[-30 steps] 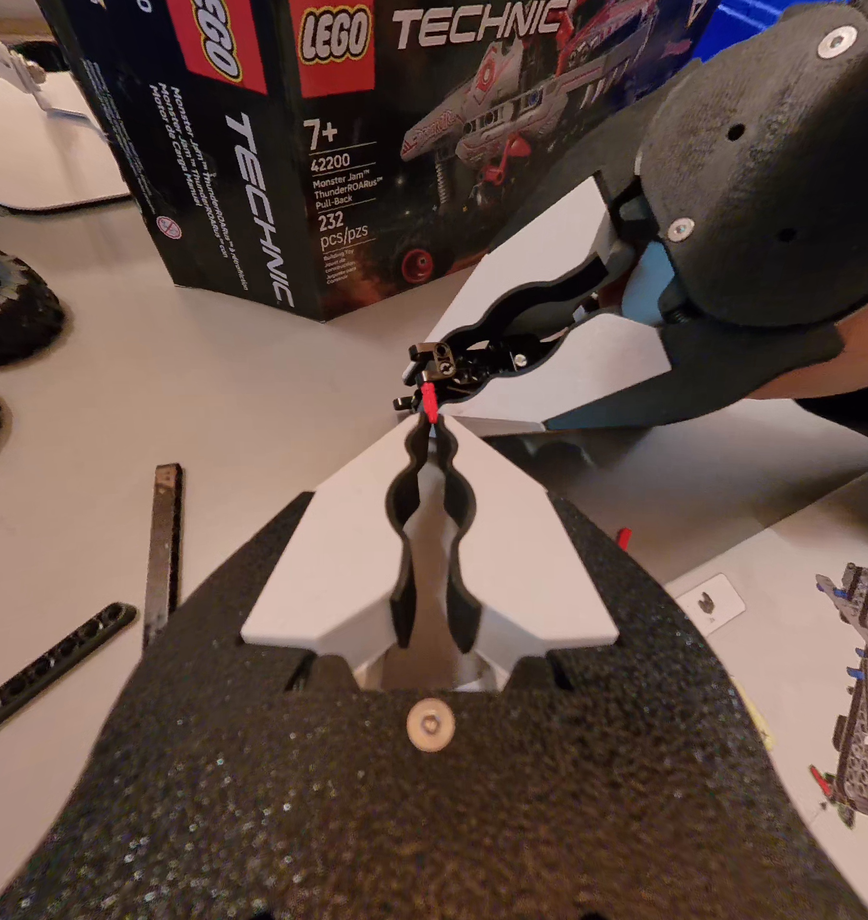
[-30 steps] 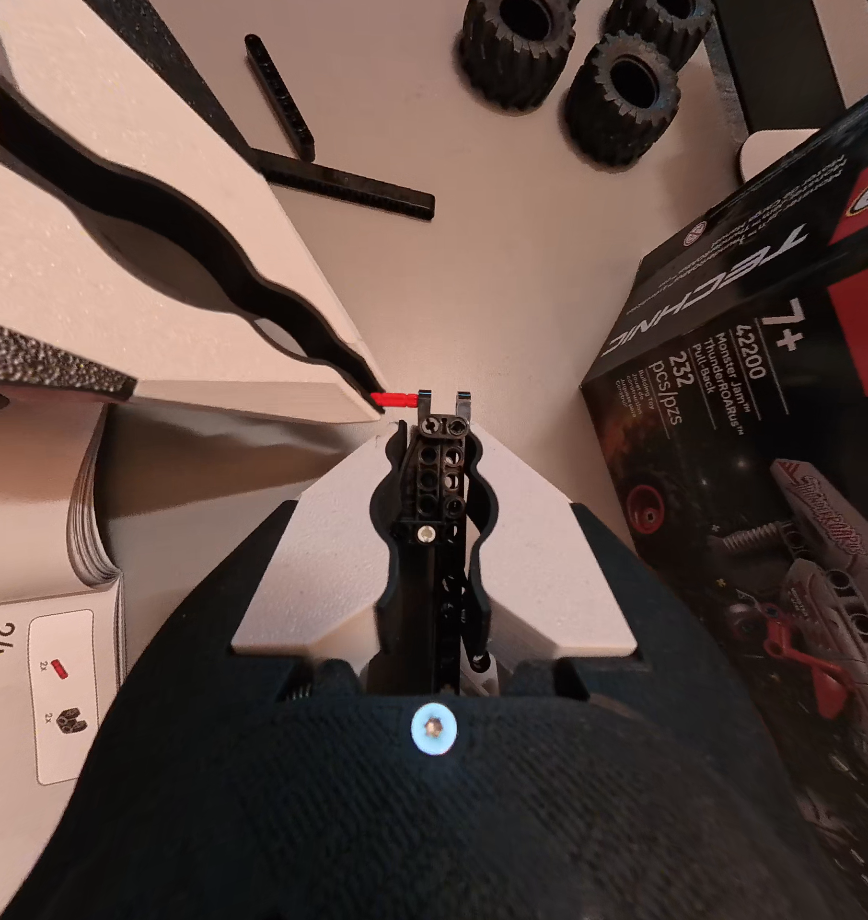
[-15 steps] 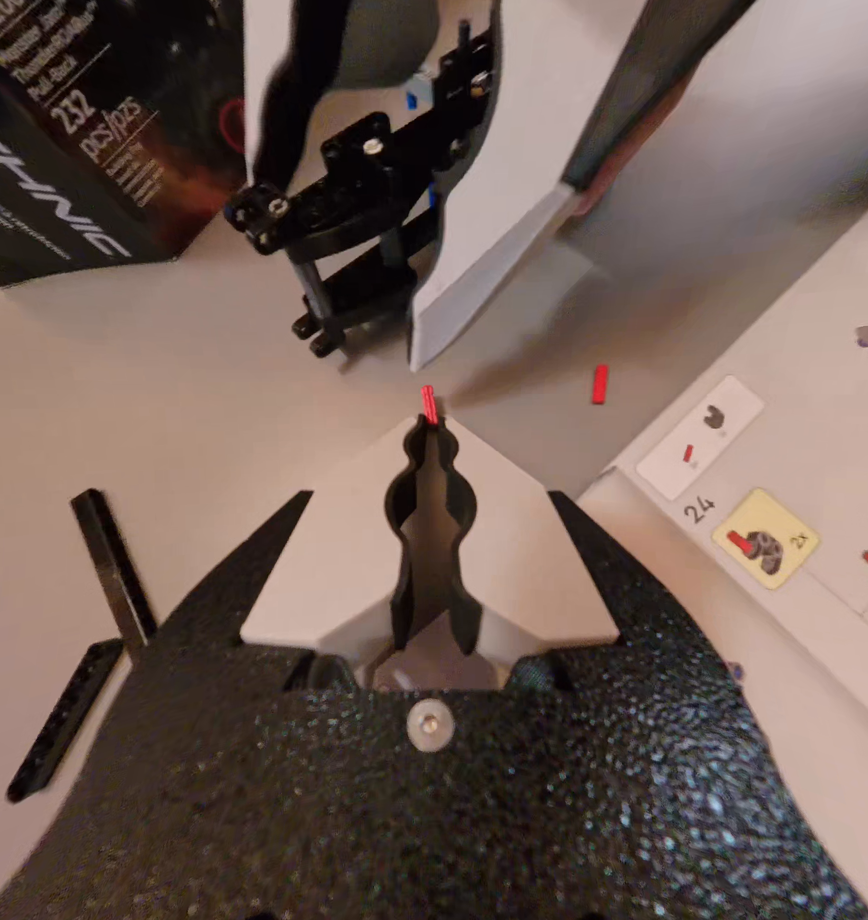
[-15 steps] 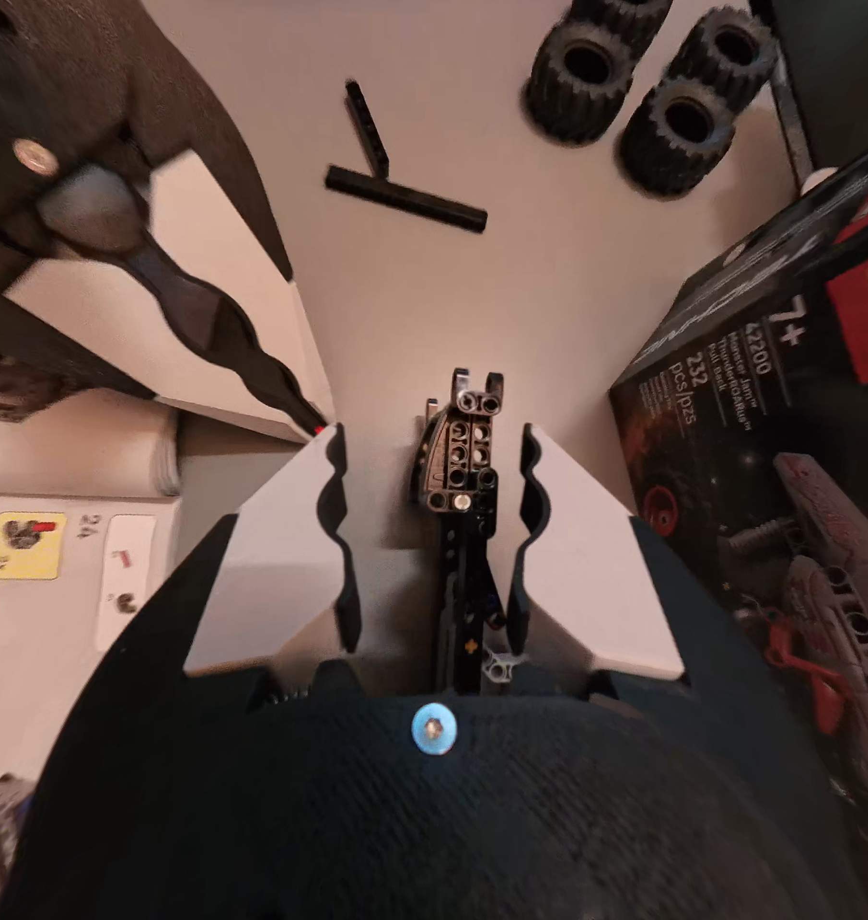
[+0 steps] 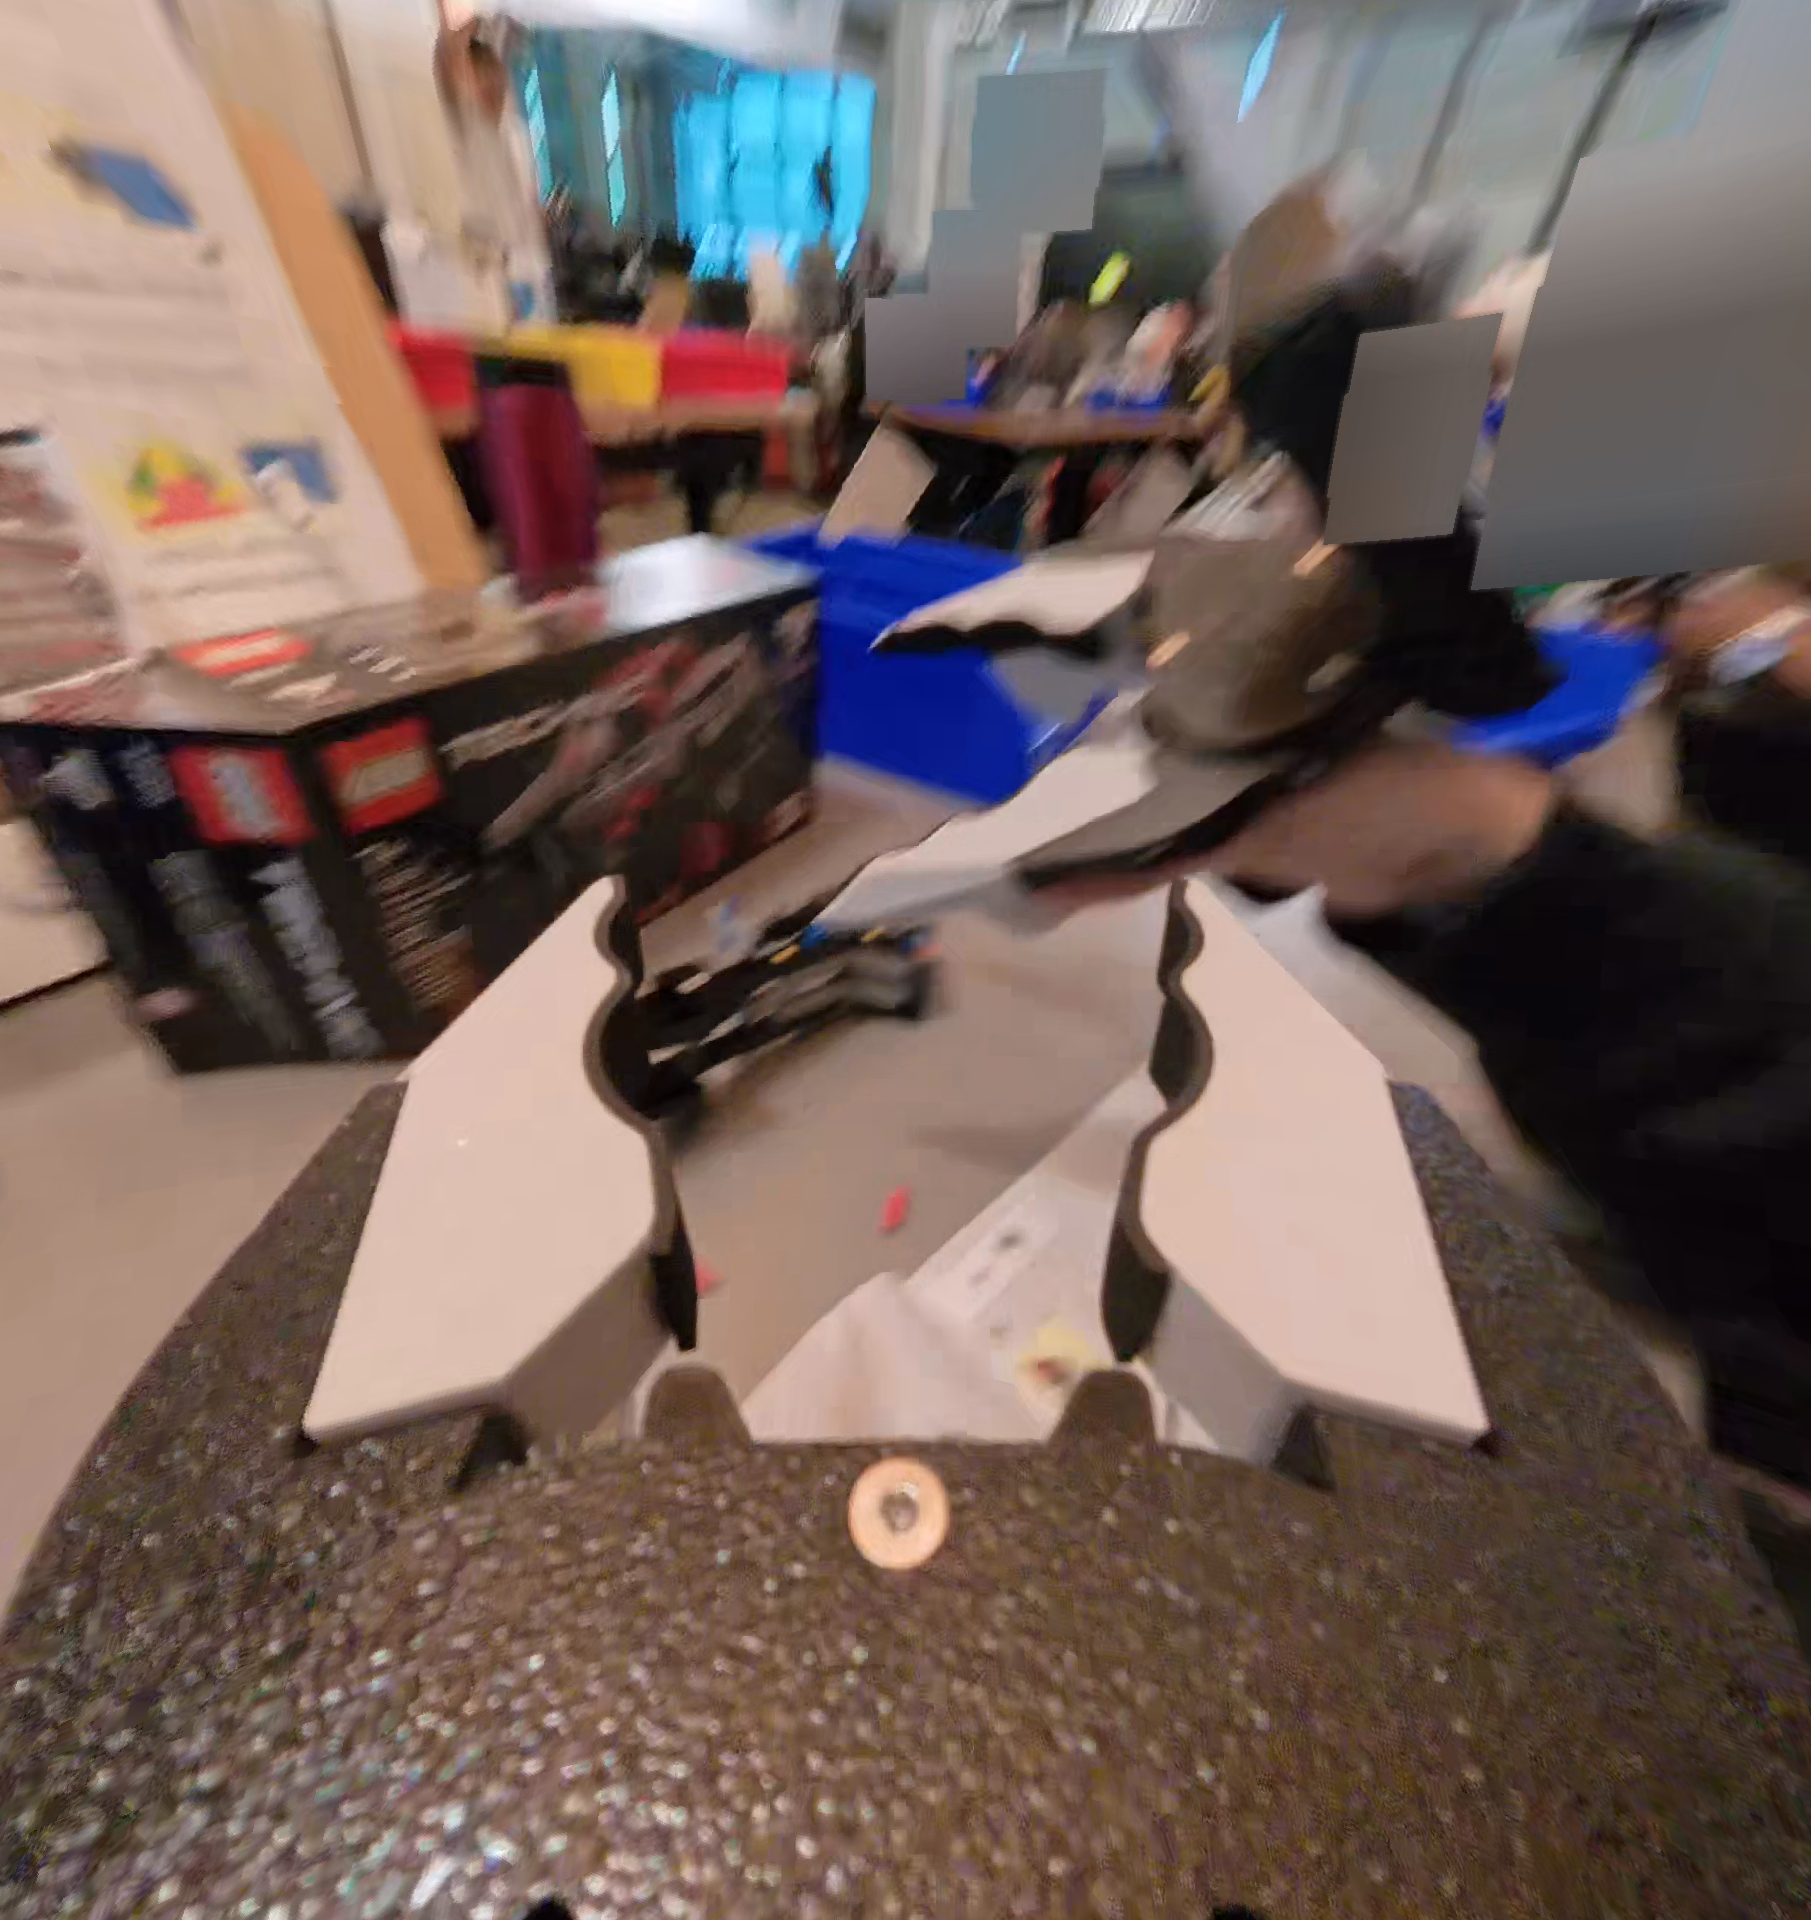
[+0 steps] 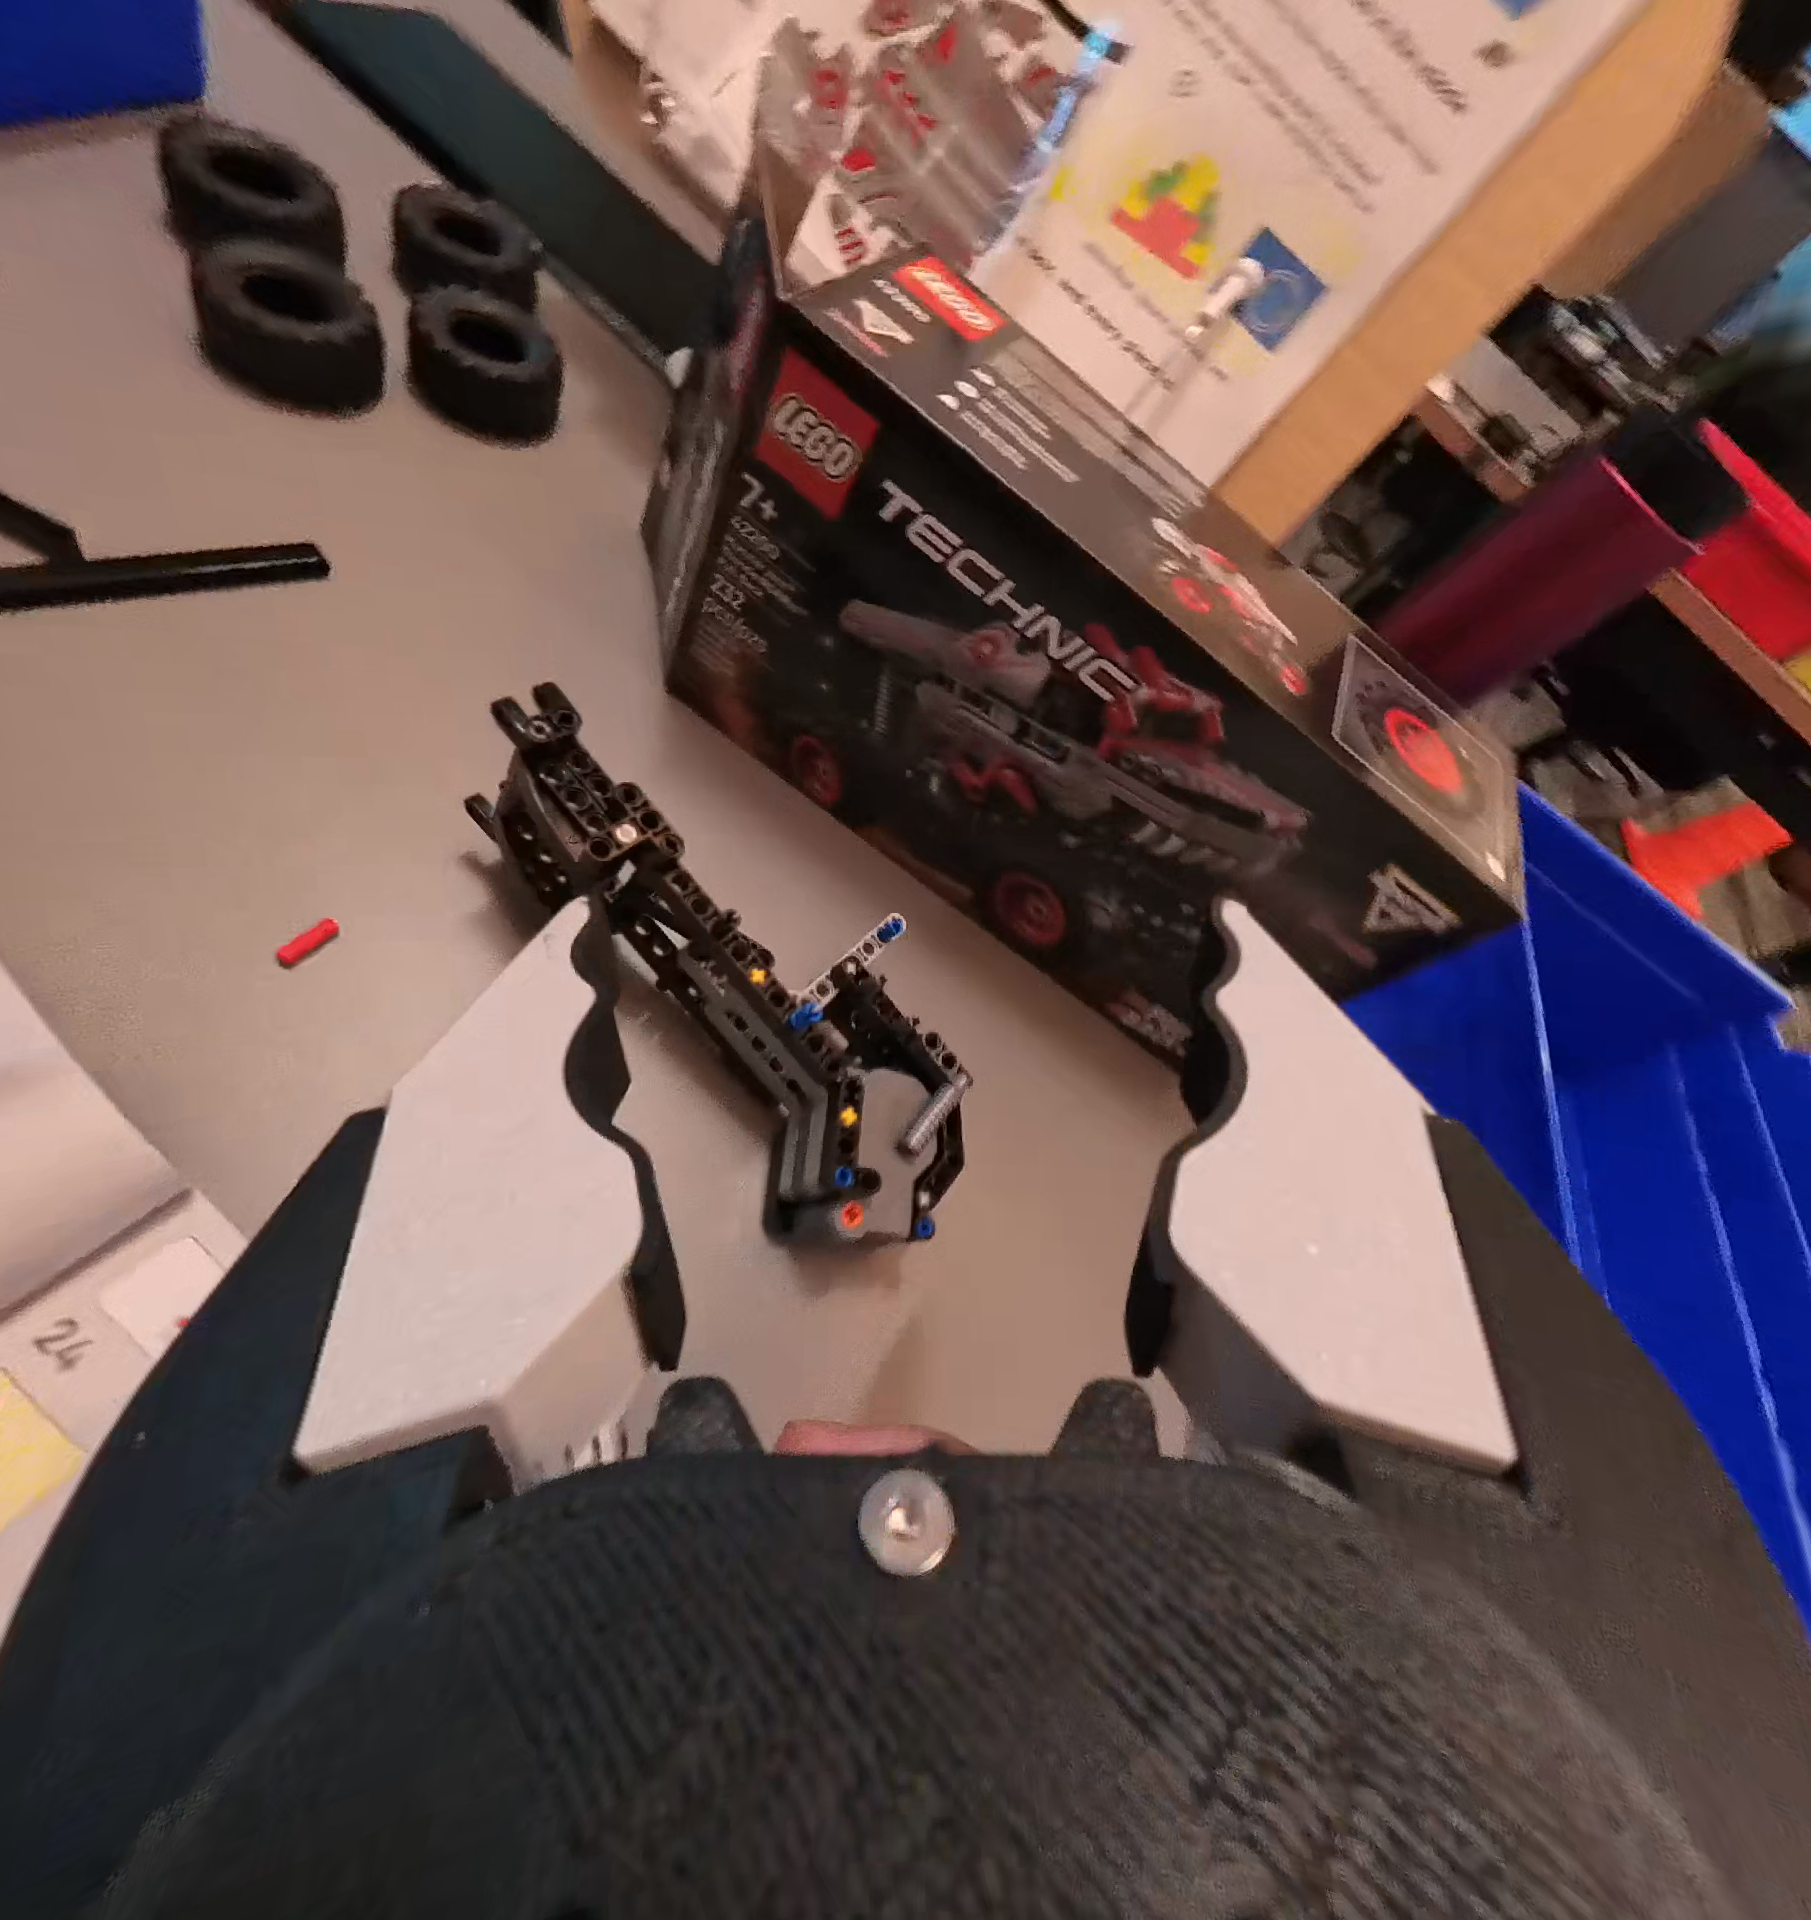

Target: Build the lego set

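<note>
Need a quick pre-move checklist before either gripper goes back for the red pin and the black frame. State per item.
1. Left gripper open, nothing held: ok.
2. Right gripper open, nothing held: ok.
3. Black frame lying on the table, clear of both grippers: ok.
4. Red pin loose on the table, left of the frame, reachable: ok.
5. Second red pin's location: cannot tell; left view too blurred.
6. Lego box close beside the frame, tight clearance: not ok.

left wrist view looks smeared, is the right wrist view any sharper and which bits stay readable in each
Left wrist view: heavy motion blur over the room, the box and the black lego frame; only the left tool itself is crisp. Right wrist view: much sharper, the frame and red pin clear, with tires and edges smeared.
</note>
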`<move>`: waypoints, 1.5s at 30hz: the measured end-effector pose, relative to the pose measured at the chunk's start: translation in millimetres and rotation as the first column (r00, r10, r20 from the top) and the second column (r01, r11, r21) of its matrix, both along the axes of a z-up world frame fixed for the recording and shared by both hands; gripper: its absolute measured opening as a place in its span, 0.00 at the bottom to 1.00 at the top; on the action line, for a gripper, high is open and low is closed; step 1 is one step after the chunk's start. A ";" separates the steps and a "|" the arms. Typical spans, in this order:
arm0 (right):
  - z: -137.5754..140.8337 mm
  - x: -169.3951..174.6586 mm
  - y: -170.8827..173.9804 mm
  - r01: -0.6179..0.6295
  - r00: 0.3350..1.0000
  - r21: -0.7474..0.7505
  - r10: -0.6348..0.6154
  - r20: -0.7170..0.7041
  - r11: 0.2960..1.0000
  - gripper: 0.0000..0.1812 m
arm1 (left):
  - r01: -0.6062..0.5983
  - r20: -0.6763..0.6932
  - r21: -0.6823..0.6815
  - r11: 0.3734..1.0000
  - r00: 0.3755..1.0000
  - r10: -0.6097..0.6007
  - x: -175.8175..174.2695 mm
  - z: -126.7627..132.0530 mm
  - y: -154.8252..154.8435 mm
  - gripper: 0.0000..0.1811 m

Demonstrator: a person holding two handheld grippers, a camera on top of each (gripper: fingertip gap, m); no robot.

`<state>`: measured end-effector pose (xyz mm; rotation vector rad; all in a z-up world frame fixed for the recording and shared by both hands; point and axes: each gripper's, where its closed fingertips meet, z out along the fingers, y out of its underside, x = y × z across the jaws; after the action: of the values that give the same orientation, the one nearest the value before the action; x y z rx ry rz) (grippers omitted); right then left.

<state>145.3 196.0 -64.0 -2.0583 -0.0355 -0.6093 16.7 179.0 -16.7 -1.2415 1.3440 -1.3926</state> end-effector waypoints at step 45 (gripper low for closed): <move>12.8 -123.8 -77.0 0.173 0.982 0.159 -0.157 -0.106 0.972 0.66 | -0.543 -0.053 0.231 0.807 0.822 0.568 -104.2 1.8 89.3 0.71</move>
<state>21.5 119.1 -51.2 -1.9352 0.2365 -0.5968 -87.5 268.3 -15.0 -1.4426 1.0414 -0.7521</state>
